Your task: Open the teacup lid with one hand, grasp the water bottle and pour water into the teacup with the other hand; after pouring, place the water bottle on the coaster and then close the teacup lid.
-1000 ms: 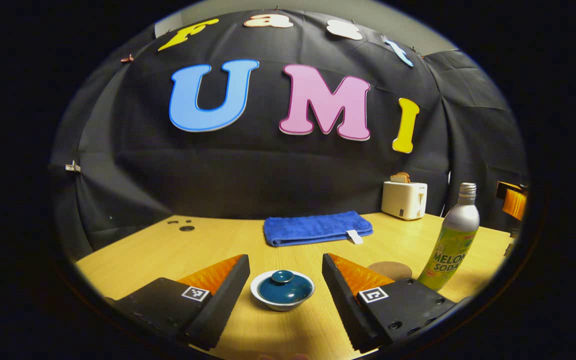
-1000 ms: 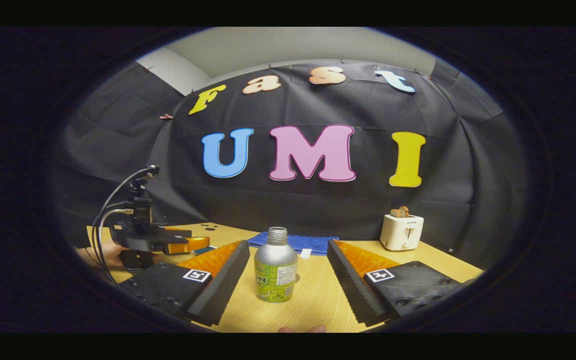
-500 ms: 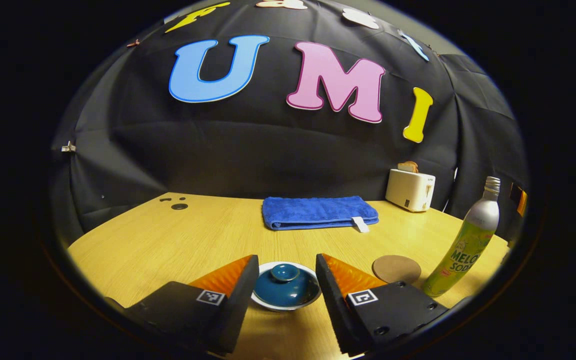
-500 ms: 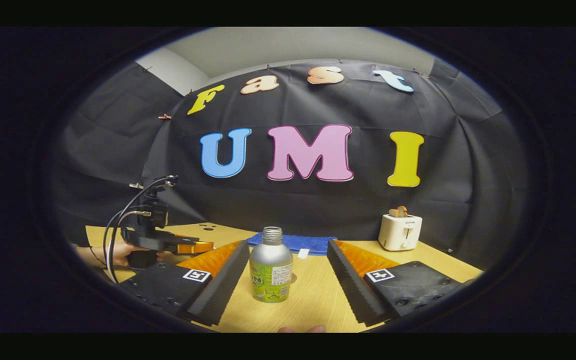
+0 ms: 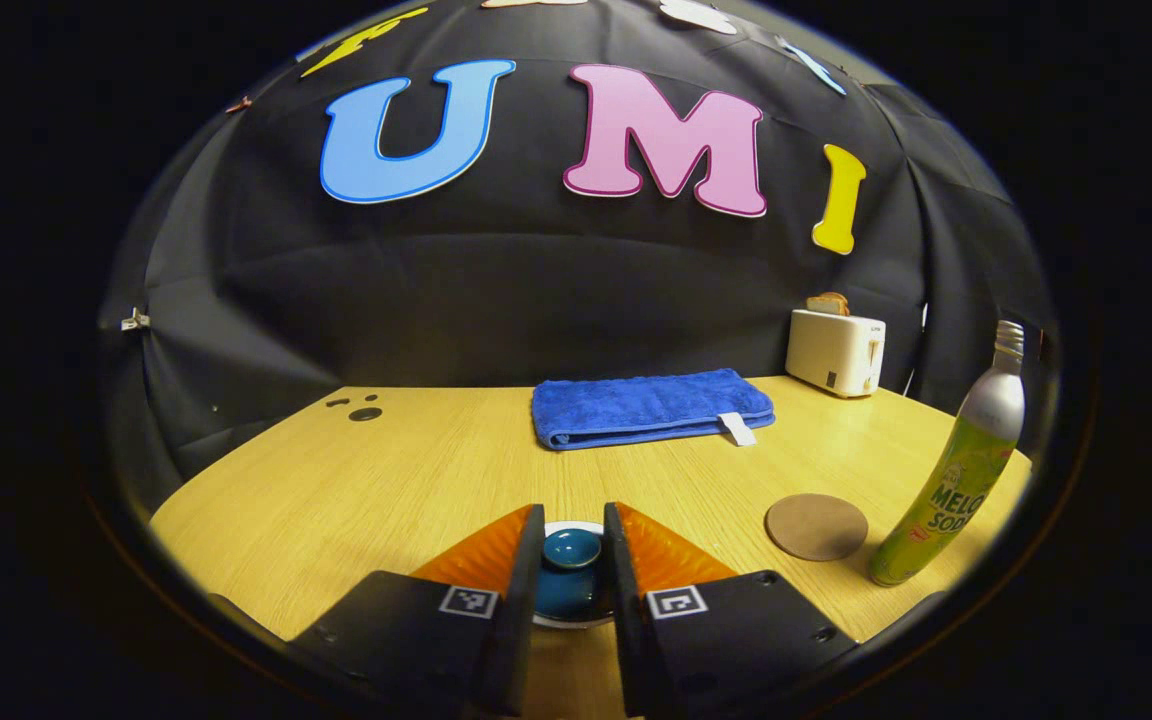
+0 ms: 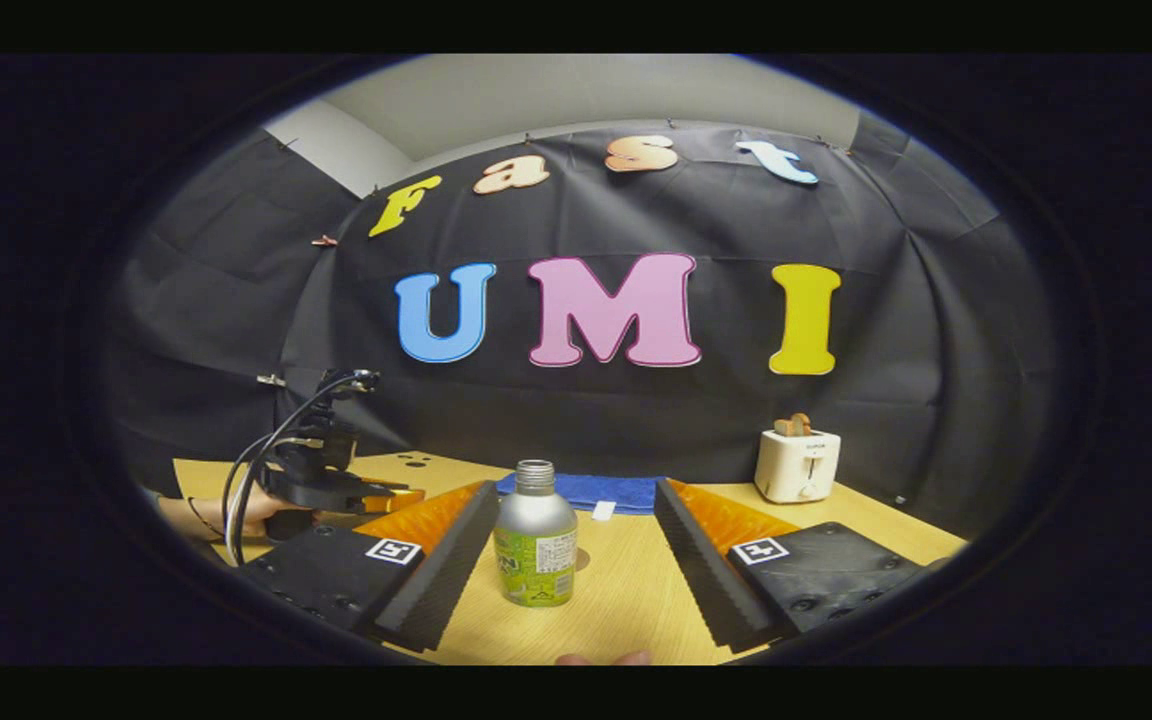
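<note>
Your left gripper (image 5: pixel 572 560) is narrowed around the knob of the teacup lid (image 5: pixel 570 548), not yet lifted, while your right gripper (image 6: pixel 576 545) stands wide around the water bottle (image 6: pixel 535 535) on the bench (image 5: pixel 416 470), so pouring, the coaster (image 5: pixel 816 525) and closing remain.

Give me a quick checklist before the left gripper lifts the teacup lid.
1. Left gripper straddles the lid knob: ok.
2. Both fingers pressing on the knob: cannot tell; narrow gaps may remain.
3. Teacup lid seated on the teacup: ok.
4. Water bottle upright, uncapped, between the right gripper fingers: ok.
5. Right gripper gripping the bottle: not ok, open.
6. Coaster bare: ok.
</note>
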Tool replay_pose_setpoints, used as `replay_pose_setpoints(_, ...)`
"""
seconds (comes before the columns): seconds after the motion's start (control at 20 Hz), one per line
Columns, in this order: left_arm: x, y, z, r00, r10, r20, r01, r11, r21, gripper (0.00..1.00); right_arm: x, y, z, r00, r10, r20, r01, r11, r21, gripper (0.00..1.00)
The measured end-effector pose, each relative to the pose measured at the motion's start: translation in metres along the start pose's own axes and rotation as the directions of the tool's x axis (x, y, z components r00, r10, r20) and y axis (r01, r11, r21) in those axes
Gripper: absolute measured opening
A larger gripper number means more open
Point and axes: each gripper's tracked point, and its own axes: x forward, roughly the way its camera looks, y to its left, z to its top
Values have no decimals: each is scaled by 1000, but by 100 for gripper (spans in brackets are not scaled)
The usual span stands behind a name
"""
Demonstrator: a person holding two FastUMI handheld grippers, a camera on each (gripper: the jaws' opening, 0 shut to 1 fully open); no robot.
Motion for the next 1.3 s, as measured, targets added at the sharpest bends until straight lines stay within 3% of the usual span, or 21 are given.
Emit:
replay_pose_setpoints(0.2,-3,2,5,999,-1,33,2,1000,-28,30,2,2,-5,1000,5,-11,-5,1000,2,96)
replay_pose_setpoints(0.45,-18,4,15,995,-26,95,34,996,-85,30,10,9,-23,999,17,-46,-16,1000,20,97)
replay_pose_setpoints(0.6,-49,12,42,980,-25,195,50,991,-122,30,17,15,-46,995,23,-99,-19,999,43,97)
replay_pose_setpoints(0.7,-74,13,58,967,-62,246,116,971,-211,30,23,15,-63,990,16,-137,-9,999,52,96)
replay_pose_setpoints(0.8,-98,16,70,953,-129,275,216,923,-319,30,29,18,-77,984,17,-176,-6,998,60,97)
replay_pose_setpoints(0.85,-107,25,75,949,-134,286,231,912,-339,30,32,20,-80,982,16,-187,-5,998,60,97)
replay_pose_setpoints(1.0,-128,63,68,954,-52,296,142,947,-289,30,42,24,-91,979,-1,-204,8,999,37,97)
replay_pose_setpoints(1.3,-133,80,59,958,-16,285,96,959,-267,30,51,35,-107,975,-25,-222,28,1000,10,96)
